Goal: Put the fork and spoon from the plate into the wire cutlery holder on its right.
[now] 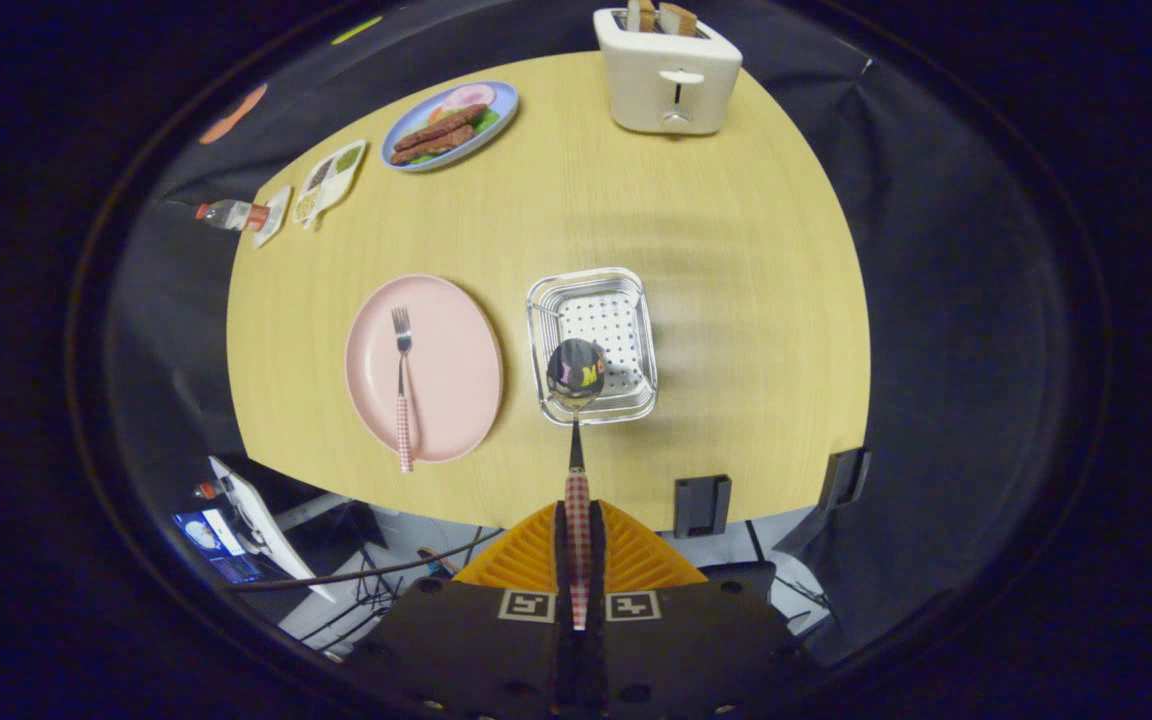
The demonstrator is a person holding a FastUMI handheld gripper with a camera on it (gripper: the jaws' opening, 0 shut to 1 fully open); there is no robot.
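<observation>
On the pale wooden surface, well below the hand-held gripper:

Item, held: metal spoon with red-and-white checked handle. Handle clamped between the two fingers, closed tight on it; bowl pointing forward and hanging over the near part of the wire holder, apparently above it rather than inside. Judged light, rigid, smooth at the bare neck, so likely to pivot or slip if gripped there; patterned handle the better place to take hold, as now. Not fragile.

Item, target: shiny rectangular wire cutlery holder with perforated floor. Standing just right of the plate, apart from it. Judged light enough to shift if knocked by the spoon.

Item, remaining: metal fork with matching checked handle. Lying lengthwise on the round pink plate, tines away, handle end overhanging the near rim. Overhang judged the easiest point for a pinch, being free of the plate's face. Same light, stiff, slippery character expected.

Other stock, far side: white two-slot toaster with bread in the slots; blue oval plate of sausages and greens; small divided white dish; small bottle with red band lying at the edge.

Status, by estimate: spoon about to be released, fork untouched.
</observation>
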